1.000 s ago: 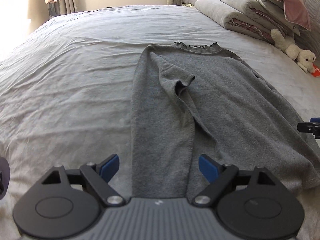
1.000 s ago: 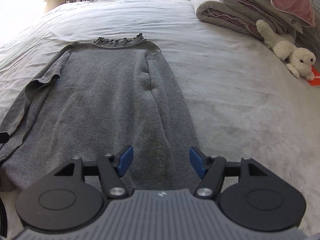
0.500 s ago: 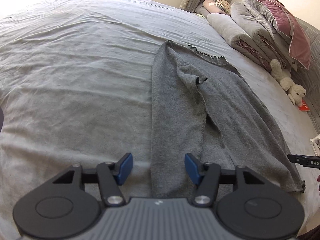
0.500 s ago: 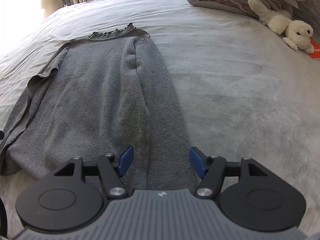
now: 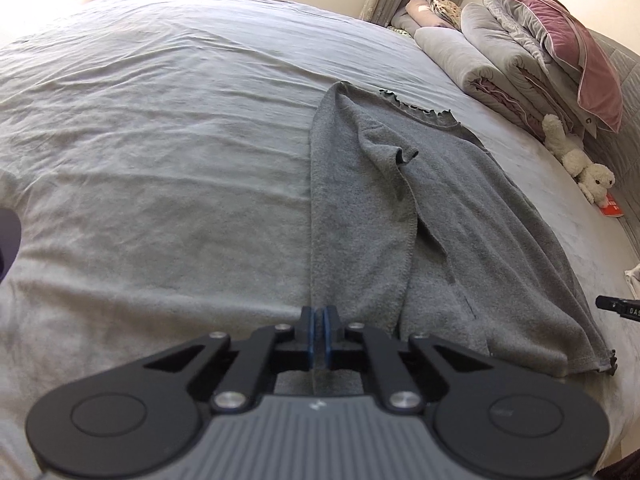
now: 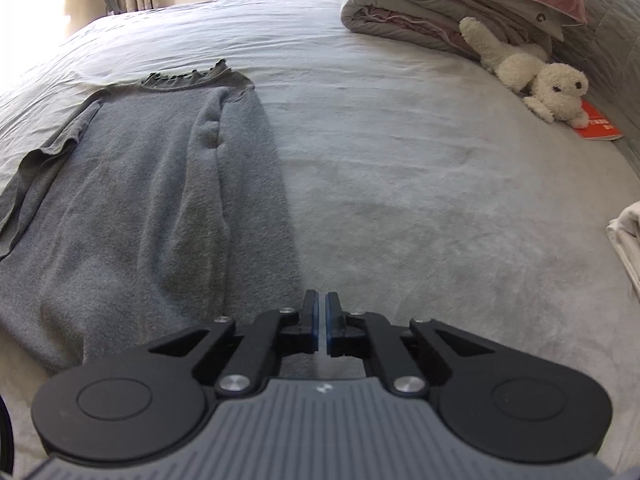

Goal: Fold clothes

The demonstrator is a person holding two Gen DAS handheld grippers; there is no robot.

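At the bottom centre of the left wrist view, the left claw (image 5: 319,314) is pinched narrow on the hem corner of the grey sweater (image 5: 400,208). In the right wrist view, the right claw (image 6: 320,304) is likewise closed at the sweater's (image 6: 152,184) other hem corner, its blue pads (image 6: 315,322) almost touching; whether cloth sits between them is hard to tell. The sweater lies flat on the grey bed (image 6: 420,184), sleeves folded inward, collar toward the upper frame. Folded quilts (image 6: 432,12) and a white plush toy (image 6: 532,76) sit at upper right.
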